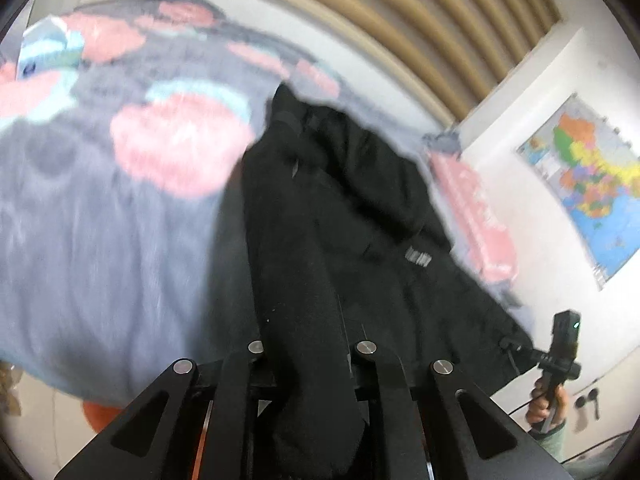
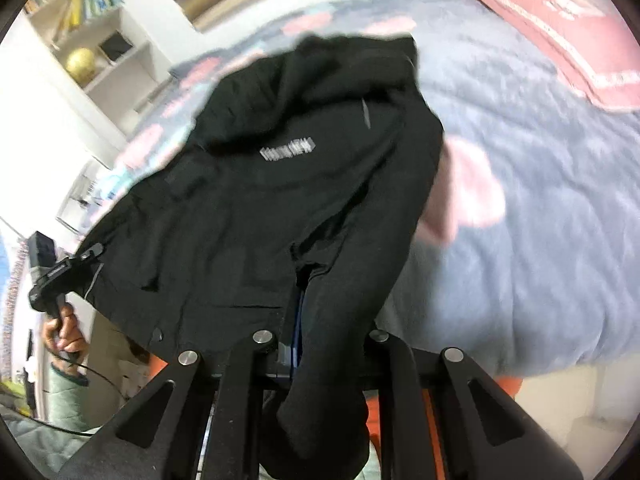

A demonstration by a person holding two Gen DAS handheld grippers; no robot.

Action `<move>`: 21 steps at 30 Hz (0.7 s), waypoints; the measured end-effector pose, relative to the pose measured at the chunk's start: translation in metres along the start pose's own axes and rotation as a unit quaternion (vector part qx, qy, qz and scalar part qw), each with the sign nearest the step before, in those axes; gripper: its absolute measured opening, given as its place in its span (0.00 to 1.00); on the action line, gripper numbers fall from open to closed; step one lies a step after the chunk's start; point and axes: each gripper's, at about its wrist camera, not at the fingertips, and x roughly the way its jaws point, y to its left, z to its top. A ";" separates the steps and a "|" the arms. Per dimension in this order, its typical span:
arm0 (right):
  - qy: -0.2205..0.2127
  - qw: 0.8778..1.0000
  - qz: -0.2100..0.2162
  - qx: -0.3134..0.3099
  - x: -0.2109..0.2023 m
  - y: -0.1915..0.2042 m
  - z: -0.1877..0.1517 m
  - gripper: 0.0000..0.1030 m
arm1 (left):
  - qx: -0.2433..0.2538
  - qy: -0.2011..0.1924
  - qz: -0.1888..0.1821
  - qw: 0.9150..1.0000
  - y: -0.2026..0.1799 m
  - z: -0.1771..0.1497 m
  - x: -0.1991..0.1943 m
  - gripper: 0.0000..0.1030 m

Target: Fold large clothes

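A large black jacket with a small grey logo lies stretched over a bed; it also shows in the right wrist view. My left gripper is shut on one bottom corner of the jacket, with cloth bunched between its jaws. My right gripper is shut on the other bottom corner. The right gripper also shows at the far right of the left wrist view, and the left gripper at the far left of the right wrist view, each pinching the hem. The fingertips are hidden by cloth.
The bed has a grey blanket with pink and blue patches. A pink pillow lies at the head. A map hangs on the wall. A bookshelf stands beyond the bed. Orange floor shows below.
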 end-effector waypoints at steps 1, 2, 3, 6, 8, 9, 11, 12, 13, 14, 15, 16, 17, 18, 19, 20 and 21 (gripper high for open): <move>-0.007 1.000 0.006 -0.002 -0.006 0.001 0.006 0.18 | 0.000 -0.007 -0.007 1.000 0.000 0.006 -0.004 0.12; -0.015 1.000 0.012 -0.005 -0.013 0.003 0.015 0.18 | 0.001 -0.016 -0.015 1.000 -0.002 0.014 -0.009 0.12; -0.022 1.000 0.017 -0.007 -0.017 0.004 0.022 0.18 | 0.004 -0.022 -0.019 1.000 -0.005 0.022 -0.010 0.12; -0.045 0.998 0.034 -0.011 -0.029 0.006 0.053 0.18 | 0.021 -0.041 -0.025 0.999 -0.017 0.053 -0.010 0.12; -0.059 0.997 0.037 -0.017 -0.034 0.006 0.078 0.18 | 0.034 -0.049 -0.024 0.998 -0.026 0.073 -0.005 0.12; -0.066 0.997 0.035 -0.021 -0.035 0.007 0.089 0.18 | 0.039 -0.052 -0.023 0.998 -0.029 0.082 -0.003 0.12; -0.079 0.996 0.032 -0.028 -0.036 0.007 0.117 0.18 | 0.048 -0.063 -0.023 0.997 -0.039 0.107 0.006 0.13; -0.083 0.996 0.032 -0.029 -0.036 0.006 0.127 0.18 | 0.050 -0.067 -0.021 0.996 -0.043 0.122 0.013 0.14; -0.088 0.995 0.024 -0.033 -0.034 0.005 0.143 0.18 | 0.049 -0.069 -0.019 0.996 -0.043 0.131 0.017 0.15; -0.092 0.995 0.009 -0.037 -0.030 0.005 0.155 0.18 | 0.046 -0.073 -0.017 0.996 -0.047 0.145 0.025 0.16; -0.095 0.995 -0.005 -0.034 -0.023 0.003 0.171 0.18 | 0.045 -0.076 -0.013 0.996 -0.050 0.161 0.036 0.17; -0.095 0.995 -0.011 -0.028 -0.016 0.000 0.187 0.18 | 0.043 -0.078 -0.009 0.996 -0.052 0.170 0.043 0.17; -0.097 0.995 -0.015 -0.026 -0.010 -0.002 0.201 0.18 | 0.040 -0.081 -0.004 0.996 -0.055 0.185 0.055 0.17; -0.102 0.994 -0.018 -0.024 -0.004 -0.005 0.215 0.18 | 0.038 -0.085 -0.003 0.996 -0.057 0.199 0.068 0.18; -0.107 0.994 -0.019 -0.015 0.007 -0.010 0.233 0.18 | 0.039 -0.088 -0.001 0.995 -0.059 0.208 0.076 0.18; -0.109 0.994 -0.020 -0.007 0.016 -0.015 0.246 0.18 | 0.041 -0.091 0.010 0.995 -0.060 0.219 0.092 0.18; -0.111 0.994 -0.023 -0.001 0.028 -0.020 0.261 0.18 | 0.040 -0.091 0.018 0.995 -0.059 0.229 0.105 0.19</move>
